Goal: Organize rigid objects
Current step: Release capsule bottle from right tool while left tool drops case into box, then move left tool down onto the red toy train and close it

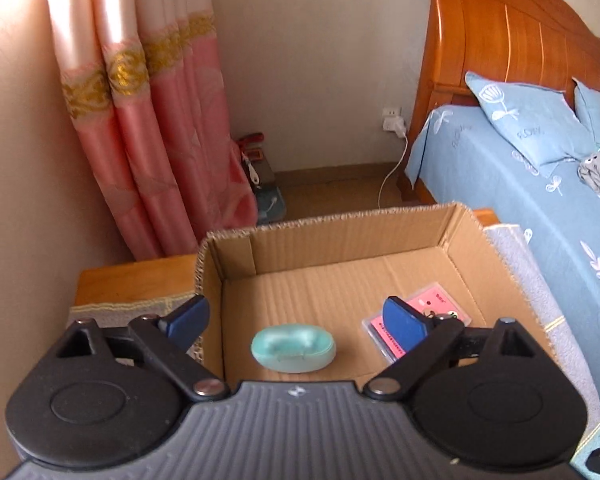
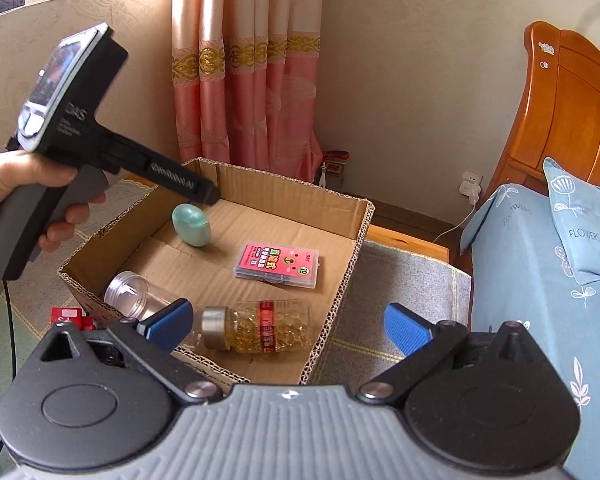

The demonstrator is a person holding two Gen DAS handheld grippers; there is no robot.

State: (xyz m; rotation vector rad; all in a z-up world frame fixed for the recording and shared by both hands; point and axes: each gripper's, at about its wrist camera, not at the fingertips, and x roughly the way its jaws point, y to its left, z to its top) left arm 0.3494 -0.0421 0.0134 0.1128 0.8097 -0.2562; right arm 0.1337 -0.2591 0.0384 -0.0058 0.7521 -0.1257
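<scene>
The capsule bottle (image 2: 260, 330), lying sideways in the cardboard box (image 2: 332, 312), is located directly ahead of the wide-open, empty right gripper (image 2: 288, 330); the left gripper (image 1: 296, 316) is likewise spread empty.

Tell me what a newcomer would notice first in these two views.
The open cardboard box in the middle draws the eye: inside lie a teal oval case, a pink card pack, a bottle of golden capsules on its side and a clear empty jar. The left gripper hangs open over the box, the right gripper open at its near edge. A blue-sheeted bed stands right.
</scene>
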